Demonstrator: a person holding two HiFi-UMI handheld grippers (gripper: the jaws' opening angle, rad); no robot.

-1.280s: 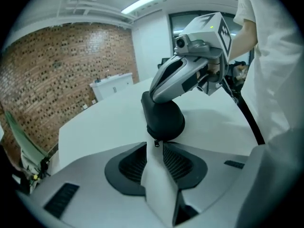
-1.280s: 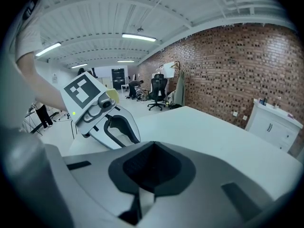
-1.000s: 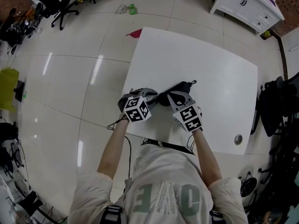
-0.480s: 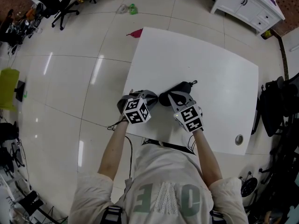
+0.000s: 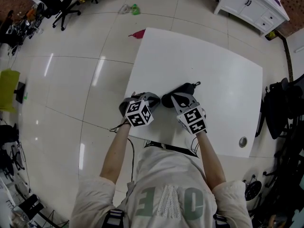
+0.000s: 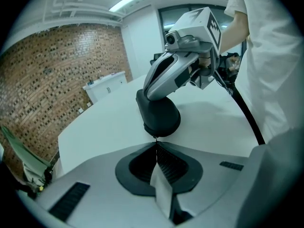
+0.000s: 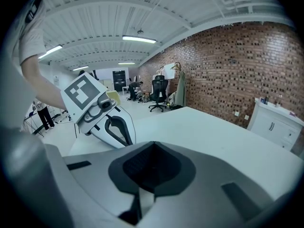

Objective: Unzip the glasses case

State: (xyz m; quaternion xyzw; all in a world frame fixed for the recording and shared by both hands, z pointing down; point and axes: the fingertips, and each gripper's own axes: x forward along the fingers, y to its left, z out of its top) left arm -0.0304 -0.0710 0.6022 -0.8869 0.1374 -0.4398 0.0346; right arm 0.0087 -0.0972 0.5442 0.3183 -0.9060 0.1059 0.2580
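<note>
Glasses case lay on table straight ahead of left gripper, long axis running away from its pressed-together jaws, tips at the near end. Right gripper, jaws also together, rested atop it.

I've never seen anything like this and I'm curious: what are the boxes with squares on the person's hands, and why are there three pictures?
The person holds a grey hand tool with tongs in each hand; the patterned cubes are part of those tools. One picture comes from a camera on the person's head, looking down. The other two come from cameras riding on the tools. On the white rectangular table lies a black oval zip-up glasses case. The left tongs are shut and seem to pinch its small zip pull. The right tongs are shut and rest on top of the case.
</note>
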